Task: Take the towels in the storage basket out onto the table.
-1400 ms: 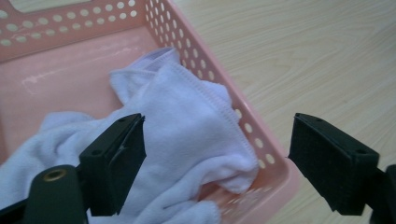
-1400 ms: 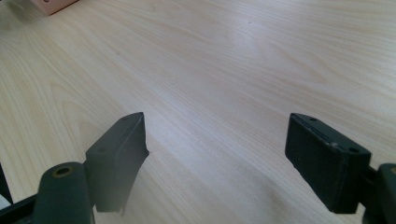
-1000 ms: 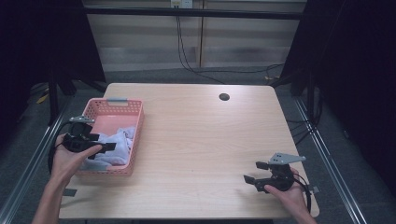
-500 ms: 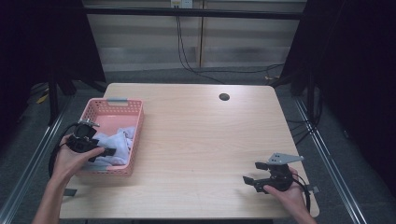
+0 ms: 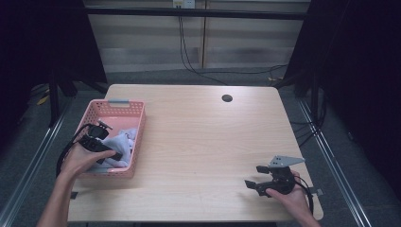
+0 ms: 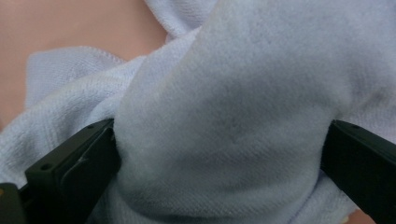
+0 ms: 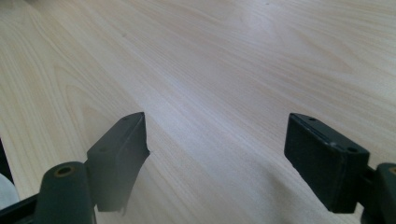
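Cloth (image 6: 224, 116) is bulging between your left gripper's (image 5: 115, 155) spread jaws, inside the pink basket (image 5: 113, 106) at nine o'clock; close firmly on one fold, lifting straight. Right gripper (image 5: 250, 183) is idling apart at five o'clock.

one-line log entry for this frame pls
left gripper: jaws astride a fold of white cloth in pink basket, grip unclear | right gripper: open, nothing held, over bare table | phase: cloth pickup

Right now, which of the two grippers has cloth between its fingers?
The left gripper, down in the pink basket, has a fold of white cloth between its fingers. The right gripper stands open over bare table.
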Motion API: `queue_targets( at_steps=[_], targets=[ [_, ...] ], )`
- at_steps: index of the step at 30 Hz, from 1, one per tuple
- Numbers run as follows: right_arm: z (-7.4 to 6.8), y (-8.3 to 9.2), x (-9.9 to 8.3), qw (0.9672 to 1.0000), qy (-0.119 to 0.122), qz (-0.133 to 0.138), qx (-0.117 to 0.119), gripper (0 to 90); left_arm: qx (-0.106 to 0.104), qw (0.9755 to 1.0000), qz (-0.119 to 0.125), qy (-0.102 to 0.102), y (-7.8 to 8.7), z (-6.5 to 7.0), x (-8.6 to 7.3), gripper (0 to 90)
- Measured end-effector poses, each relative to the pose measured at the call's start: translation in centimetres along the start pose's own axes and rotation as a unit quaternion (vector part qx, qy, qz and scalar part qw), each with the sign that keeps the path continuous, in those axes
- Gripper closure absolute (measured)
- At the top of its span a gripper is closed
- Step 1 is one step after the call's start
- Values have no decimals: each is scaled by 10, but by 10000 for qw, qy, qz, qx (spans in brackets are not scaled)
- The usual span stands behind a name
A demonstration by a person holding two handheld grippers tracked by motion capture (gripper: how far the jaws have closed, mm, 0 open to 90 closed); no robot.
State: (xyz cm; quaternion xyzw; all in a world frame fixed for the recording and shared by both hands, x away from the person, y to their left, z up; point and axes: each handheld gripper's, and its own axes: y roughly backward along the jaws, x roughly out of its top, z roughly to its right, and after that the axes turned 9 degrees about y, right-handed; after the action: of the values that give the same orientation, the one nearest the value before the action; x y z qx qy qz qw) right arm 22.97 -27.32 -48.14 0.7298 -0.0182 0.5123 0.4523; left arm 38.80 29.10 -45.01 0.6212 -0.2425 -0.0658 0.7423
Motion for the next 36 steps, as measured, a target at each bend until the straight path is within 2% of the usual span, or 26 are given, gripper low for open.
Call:
queue_targets(
  at_steps=[3, 5, 7, 8, 10, 11, 14, 16, 17, 18, 19, 21, 22, 24, 25, 28, 29, 30, 32, 33, 34, 36],
  targets=[
    [0, 0, 0, 10000, -12, 2, 19, 214, 45, 9998, -208, -11, -5, 2, 6, 0],
    [0, 0, 0, 10000, -10, -10, 36, 216, 98, 9986, -527, 10, -8, 5, 8, 0],
    [-1, 0, 0, 10000, -1, -15, 59, 246, 276, 9969, -719, -184, -10, 11, 11, 0],
    [-1, 0, 0, 10000, 8, -26, 56, 250, 373, 9965, -717, -201, -12, 11, 12, 0],
    [-1, 0, 0, 10000, 32, -36, 80, 250, 438, 9955, -802, -259, -15, 14, 13, 0],
    [-1, 0, 0, 9999, 33, -46, 88, 250, 504, 9953, -808, -201, -16, 14, 13, 0],
    [-2, 0, 0, 9999, 57, -61, 114, 252, 743, 9936, -823, -228, -19, 18, 14, 19],
    [-2, 0, 0, 9999, 57, -59, 129, 252, 820, 9929, -837, -224, -18, 19, 15, 50],
    [-2, 0, -1, 9999, 76, -75, 130, 253, 861, 9921, -867, -297, -18, 19, 16, 82],
    [-2, 0, -1, 9998, 86, -73, 141, 253, 884, 9922, -842, -232, -17, 18, 16, 108],
    [-2, 1, -1, 9998, 89, -70, 151, 253, 936, 9919, -817, -256, -16, 18, 17, 146],
    [-2, 0, -1, 9998, 77, -73, 161, 254, 901, 9924, -802, -225, -15, 17, 16, 190],
    [-2, 0, -1, 9998, 68, -76, 149, 254, 942, 9922, -756, -293, -13, 15, 17, 227],
    [-1, 0, -1, 9998, 76, -83, 152, 254, 897, 9926, -753, -313, -13, 14, 16, 255],
    [-2, 0, -1, 9998, 68, -96, 155, 254, 863, 9937, -671, -232, -11, 11, 15, 270],
    [-2, 0, -1, 9998, 73, -95, 165, 256, 707, 9962, -499, -141, -7, 7, 12, 328],
    [-2, 0, -1, 9998, 72, -96, 161, 256, 713, 9965, -410, -159, -6, 5, 11, 353],
    [-2, -1, 0, 9998, 78, -97, 161, 256, 624, 9973, -379, -66, -5, 2, 11, 359],
    [-1, -1, 0, 9998, 58, -107, 156, 256, 508, 9980, -366, -75, -2, -1, 11, 368],
    [-1, -2, 0, 9998, 67, -112, 150, 256, 464, 9982, -371, 31, -2, -1, 11, 369],
    [-1, -2, 0, 9998, 65, -106, 158, 256, 455, 9984, -342, -39, -2, -2, 11, 371],
    [-1, -2, 0, 9998, 66, -109, 164, 256, 411, 9987, -310, -13, -1, -3, 11, 382]
  ],
)
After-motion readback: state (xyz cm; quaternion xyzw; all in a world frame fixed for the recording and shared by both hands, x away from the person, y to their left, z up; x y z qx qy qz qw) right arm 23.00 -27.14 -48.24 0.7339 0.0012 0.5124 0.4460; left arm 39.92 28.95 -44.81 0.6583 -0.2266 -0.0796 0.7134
